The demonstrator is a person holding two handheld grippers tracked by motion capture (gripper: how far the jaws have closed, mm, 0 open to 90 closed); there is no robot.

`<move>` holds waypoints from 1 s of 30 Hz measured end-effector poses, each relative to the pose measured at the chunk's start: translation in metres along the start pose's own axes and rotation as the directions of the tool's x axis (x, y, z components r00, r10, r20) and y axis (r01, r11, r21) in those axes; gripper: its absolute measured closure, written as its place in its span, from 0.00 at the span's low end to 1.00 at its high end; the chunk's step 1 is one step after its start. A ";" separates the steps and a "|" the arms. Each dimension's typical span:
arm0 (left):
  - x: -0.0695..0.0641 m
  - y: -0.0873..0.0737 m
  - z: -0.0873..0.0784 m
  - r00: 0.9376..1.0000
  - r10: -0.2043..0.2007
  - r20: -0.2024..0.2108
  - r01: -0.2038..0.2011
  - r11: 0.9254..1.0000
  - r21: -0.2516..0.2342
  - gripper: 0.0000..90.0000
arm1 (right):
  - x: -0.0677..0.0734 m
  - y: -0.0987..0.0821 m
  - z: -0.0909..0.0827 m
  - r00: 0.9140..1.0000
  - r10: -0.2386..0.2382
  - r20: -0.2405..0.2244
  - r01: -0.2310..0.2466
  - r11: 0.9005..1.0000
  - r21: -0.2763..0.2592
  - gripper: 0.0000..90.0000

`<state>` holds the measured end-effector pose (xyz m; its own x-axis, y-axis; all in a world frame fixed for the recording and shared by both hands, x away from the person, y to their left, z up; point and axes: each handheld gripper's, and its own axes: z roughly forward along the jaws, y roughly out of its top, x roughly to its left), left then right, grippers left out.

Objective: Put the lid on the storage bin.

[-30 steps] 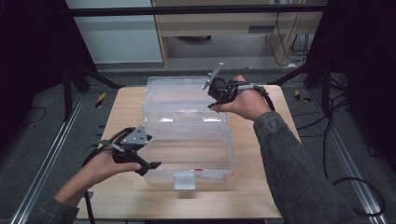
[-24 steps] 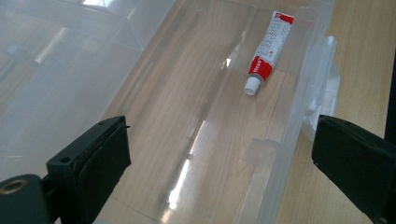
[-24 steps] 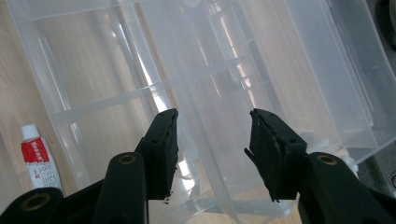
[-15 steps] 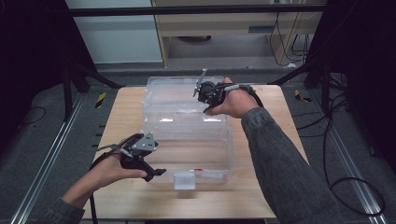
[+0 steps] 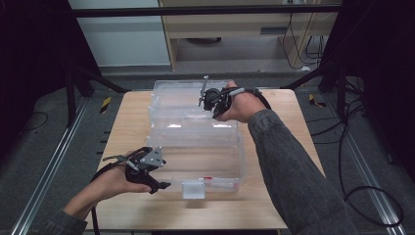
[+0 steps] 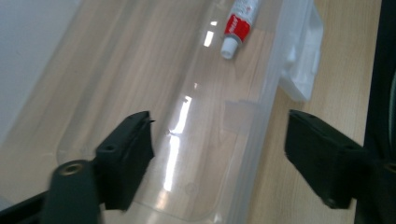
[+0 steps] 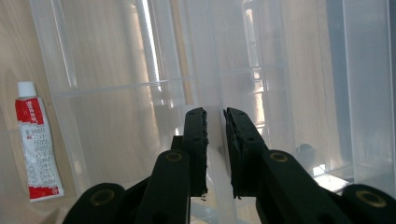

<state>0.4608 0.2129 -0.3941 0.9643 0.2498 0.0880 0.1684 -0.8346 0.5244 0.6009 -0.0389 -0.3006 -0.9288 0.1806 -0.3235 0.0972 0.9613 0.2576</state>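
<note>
A clear plastic box [image 5: 195,147] stands on the wooden table with its clear lid [image 5: 178,98] folded open behind it. A red and white tube [image 6: 238,21] [image 7: 35,144] lies on the box's floor near the front wall. My left gripper [image 5: 159,176] [image 6: 219,140] is open at the box's front left corner. Its jaws straddle the front wall and have just been closing, apart from the plastic. My right gripper [image 5: 205,102] [image 7: 215,116] sits at the back where box and lid meet. Its jaws have just been closing and are shut on a thin clear edge.
A white latch [image 5: 193,190] [image 6: 303,56] sticks out from the box's front wall. Bare wood runs along the table's front edge [image 5: 220,215] and to both sides of the box. Dark frame posts and cables stand around the table.
My right hand has moved left and slightly down onto the clear edge, and its jaws have narrowed. The left hand has barely shifted. The box has stayed put.
</note>
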 end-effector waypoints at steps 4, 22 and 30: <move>-0.004 -0.004 0.004 0.999 0.016 0.037 -0.017 1.000 0.025 0.37 | 0.001 0.002 0.000 1.000 -0.023 0.002 0.023 1.000 0.013 0.89; 0.000 -0.004 0.013 0.994 -0.003 0.106 -0.005 0.997 0.077 0.89 | -0.001 0.002 0.001 0.999 -0.031 -0.012 0.031 1.000 0.003 0.91; -0.004 -0.002 0.011 0.998 -0.017 0.059 0.013 0.997 0.079 0.89 | 0.004 0.007 -0.004 0.997 -0.068 -0.025 0.068 0.998 0.017 0.96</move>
<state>0.4591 0.2079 -0.4050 0.9716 0.2348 0.0284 0.1962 -0.8673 0.4574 0.5962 -0.0320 -0.2959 -0.9420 0.1098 -0.3173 0.0398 0.9749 0.2193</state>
